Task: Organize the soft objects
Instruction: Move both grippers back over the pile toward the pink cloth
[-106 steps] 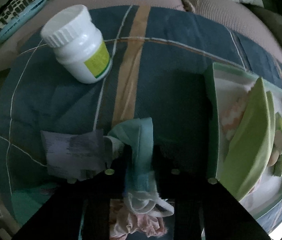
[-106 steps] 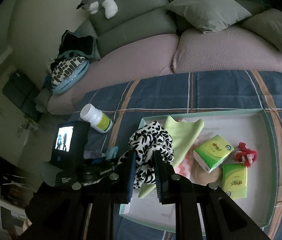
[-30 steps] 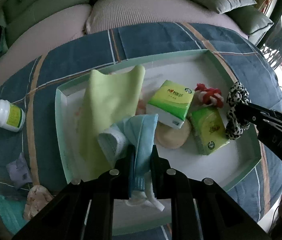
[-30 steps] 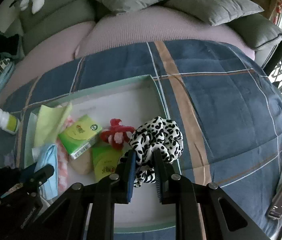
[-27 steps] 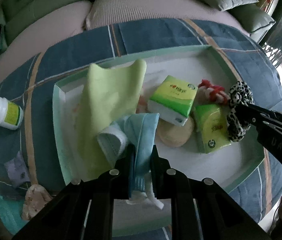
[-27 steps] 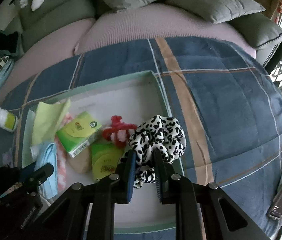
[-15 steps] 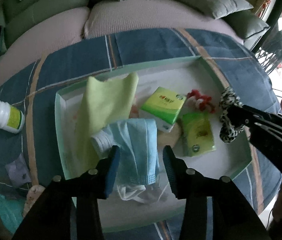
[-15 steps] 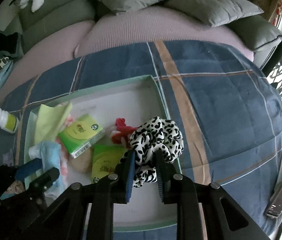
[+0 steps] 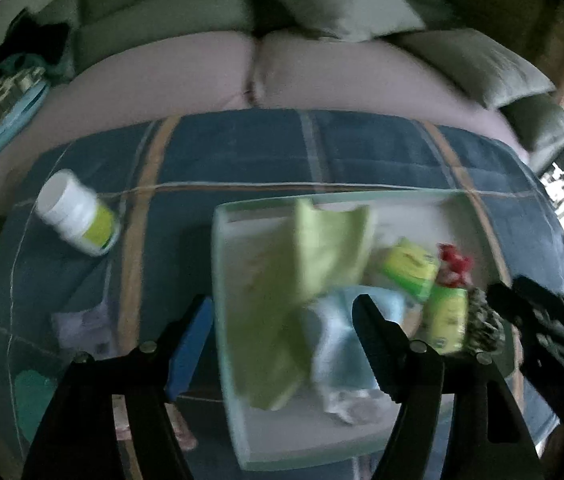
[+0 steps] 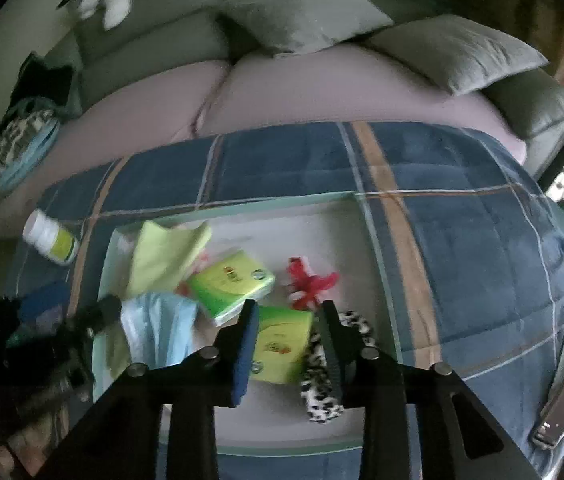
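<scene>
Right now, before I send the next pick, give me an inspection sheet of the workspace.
Surface: blue plaid blanket with a shallow tray on it.
Job's things: blue face mask, leopard scrunchie, green cloth, two tissue packs, red knot toy, all in the tray.
Clutter: white bottle on its side, left of the tray.
Grippers: left gripper and right gripper both opening, gripping nothing.
Cables: nothing seen.
Surroundings: sofa cushions behind.
</scene>
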`<state>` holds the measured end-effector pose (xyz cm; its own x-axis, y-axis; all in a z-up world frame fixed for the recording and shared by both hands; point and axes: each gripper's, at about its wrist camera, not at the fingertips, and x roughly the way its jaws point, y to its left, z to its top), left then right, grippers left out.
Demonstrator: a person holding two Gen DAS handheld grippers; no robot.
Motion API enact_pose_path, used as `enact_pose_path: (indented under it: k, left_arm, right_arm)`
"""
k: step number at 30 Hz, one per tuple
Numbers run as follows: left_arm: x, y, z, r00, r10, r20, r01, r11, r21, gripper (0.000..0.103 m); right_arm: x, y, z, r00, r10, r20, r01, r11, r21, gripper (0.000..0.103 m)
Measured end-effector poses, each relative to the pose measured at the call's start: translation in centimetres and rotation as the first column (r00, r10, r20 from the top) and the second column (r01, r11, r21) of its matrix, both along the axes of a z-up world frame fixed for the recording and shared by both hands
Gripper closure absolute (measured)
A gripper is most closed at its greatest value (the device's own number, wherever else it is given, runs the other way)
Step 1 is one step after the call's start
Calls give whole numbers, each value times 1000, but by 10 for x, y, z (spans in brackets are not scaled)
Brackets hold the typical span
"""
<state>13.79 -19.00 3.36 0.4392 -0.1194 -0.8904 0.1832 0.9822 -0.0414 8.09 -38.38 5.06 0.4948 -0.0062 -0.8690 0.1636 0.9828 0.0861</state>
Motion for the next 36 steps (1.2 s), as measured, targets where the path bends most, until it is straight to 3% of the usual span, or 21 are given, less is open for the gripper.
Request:
enact_pose_path:
  k: [2,5,16,19,30,36]
  left_arm:
    - [6,17,-4,999,49,-11,-49,999,11,29]
    - [11,41,-5,994,105,-8,-105,994,32,17]
    - [15,116,0,963,270,19,-270,962,38,15]
    - [12,130,2,957,290,25,-291,956,36,9]
    - [-4,195,17,902,427,60,-428,904,8,9]
    - [-8,216,8,887,461,20,-461,887,-5,9]
  right_arm:
    - [2,11,-1,1000,23,-5,-23,1000,-11,64]
    - [5,26,-1,998,59,2,-59,998,0,56]
    - [11,77,-1,986,164,19,-165,985,42,44]
    - [11,89,-1,983,184,28,-185,981,61,34]
    - [17,118,-7,971,235,33,-237,962,134,33]
    - [20,143,-14,951,307,21,-306,935,182,33]
